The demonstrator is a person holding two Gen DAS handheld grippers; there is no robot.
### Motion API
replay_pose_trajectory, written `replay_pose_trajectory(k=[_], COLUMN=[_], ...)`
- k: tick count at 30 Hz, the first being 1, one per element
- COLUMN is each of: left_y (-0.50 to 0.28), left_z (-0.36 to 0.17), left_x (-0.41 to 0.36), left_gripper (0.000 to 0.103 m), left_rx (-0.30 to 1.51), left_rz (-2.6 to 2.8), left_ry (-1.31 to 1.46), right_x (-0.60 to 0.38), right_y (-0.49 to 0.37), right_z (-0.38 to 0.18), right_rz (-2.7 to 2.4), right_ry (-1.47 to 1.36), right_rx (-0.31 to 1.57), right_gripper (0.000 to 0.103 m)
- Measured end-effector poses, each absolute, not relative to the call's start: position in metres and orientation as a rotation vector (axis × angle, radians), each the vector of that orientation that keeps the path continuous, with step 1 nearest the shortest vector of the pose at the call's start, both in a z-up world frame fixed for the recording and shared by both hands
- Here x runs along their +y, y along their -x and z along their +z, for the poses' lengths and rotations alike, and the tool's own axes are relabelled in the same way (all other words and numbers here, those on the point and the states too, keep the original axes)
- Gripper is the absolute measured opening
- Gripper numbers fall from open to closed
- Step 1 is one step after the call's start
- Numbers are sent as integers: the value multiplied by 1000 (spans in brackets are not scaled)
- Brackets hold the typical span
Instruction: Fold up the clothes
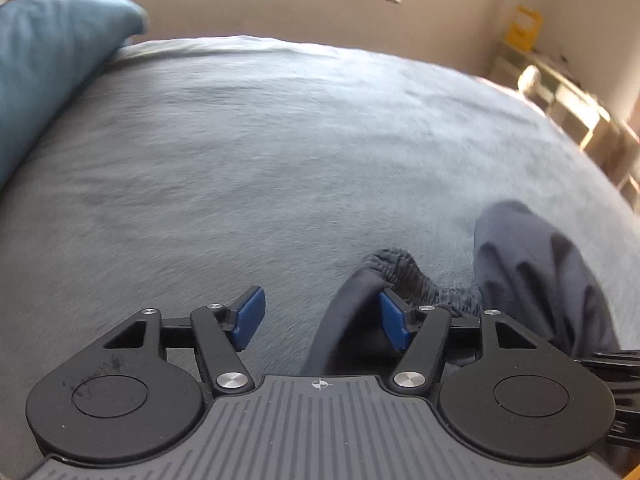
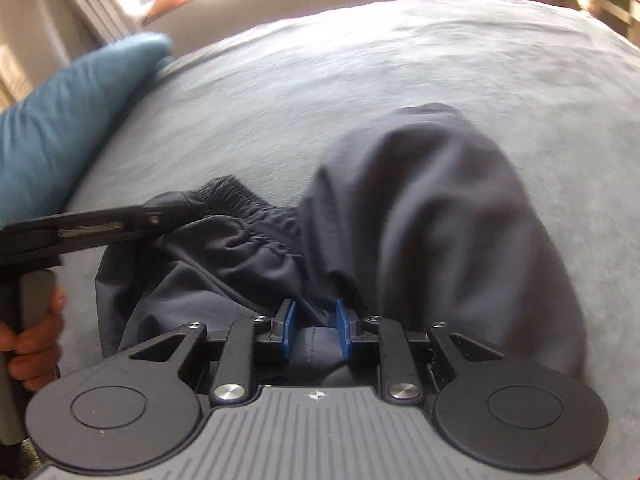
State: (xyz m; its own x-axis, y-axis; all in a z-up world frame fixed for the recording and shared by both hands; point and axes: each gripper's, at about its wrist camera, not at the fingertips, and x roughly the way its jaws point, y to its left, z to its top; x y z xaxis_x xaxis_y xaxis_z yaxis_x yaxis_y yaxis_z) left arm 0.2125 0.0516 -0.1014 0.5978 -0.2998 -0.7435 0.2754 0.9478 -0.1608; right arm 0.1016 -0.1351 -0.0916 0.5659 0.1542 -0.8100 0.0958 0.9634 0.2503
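A dark navy garment [image 2: 420, 208] with an elastic waistband [image 2: 244, 200] lies bunched on the grey bed cover [image 2: 360, 60]. My right gripper [image 2: 316, 330] sits low over it. Its blue pads [image 2: 289, 330] stand a little apart with a seamed strip of the cloth between them, and they do not visibly press it. My left gripper [image 1: 323, 318] is open wide at the garment's [image 1: 532, 268] left end. A fold of cloth lies against the inside of its right pad [image 1: 394, 320], while the left pad is over bare cover. In the right wrist view the left gripper [image 2: 160, 216] reaches the waistband from the left.
A teal pillow [image 1: 52, 76] lies at the far left of the bed [image 1: 240, 140], under a beige headboard wall [image 1: 260, 8]. Wooden shelving [image 1: 580, 112] and a yellow item [image 1: 522, 28] stand beyond the bed's right edge. A person's hand [image 2: 32, 336] holds the left gripper's handle.
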Motion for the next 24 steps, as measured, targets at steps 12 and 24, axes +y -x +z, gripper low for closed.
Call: replay_pose_trajectory(k=[12, 24], left_y=[-195, -165], left_z=[-110, -76], left_x=[36, 52], left_gripper=[9, 6], left_rx=[807, 638], left_rz=[-348, -174], left_ry=[30, -32], right_x=[-153, -160], right_y=[-105, -101], right_z=[-103, -81], right_rz=[-33, 10], right_ry=[-383, -456], right_rx=[978, 909], right_gripper=[23, 25])
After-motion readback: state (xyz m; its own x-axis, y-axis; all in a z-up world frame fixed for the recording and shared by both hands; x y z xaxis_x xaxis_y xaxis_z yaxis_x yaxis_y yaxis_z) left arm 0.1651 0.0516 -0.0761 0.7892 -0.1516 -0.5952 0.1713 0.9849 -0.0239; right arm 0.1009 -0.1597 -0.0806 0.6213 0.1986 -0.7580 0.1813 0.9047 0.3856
